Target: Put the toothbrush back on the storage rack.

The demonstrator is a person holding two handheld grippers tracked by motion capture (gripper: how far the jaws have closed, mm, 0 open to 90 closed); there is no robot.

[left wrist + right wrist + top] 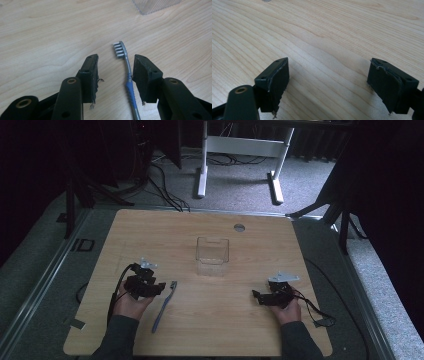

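Observation:
A blue and grey toothbrush point(164, 306) lies flat on the wooden table point(210, 330), bristle head toward the far side. In the left gripper view the toothbrush point(129, 82) runs between my open jaws, close to the right-hand one, and its head reaches just past the fingertips. My left gripper point(160, 287) sits low just left of the brush head, open point(116, 58), with its jaws around the brush and nothing clamped. A clear plastic box point(212, 255) stands mid-table, and its corner point(155, 5) shows ahead. My right gripper point(256, 296) rests open point(329, 62) over bare wood at the right.
A round grey cable port point(239, 227) sits near the table's far edge. Cables point(312, 310) trail from both grippers toward the near side. Beyond the table are a white desk frame point(240, 150) and floor cables on grey carpet.

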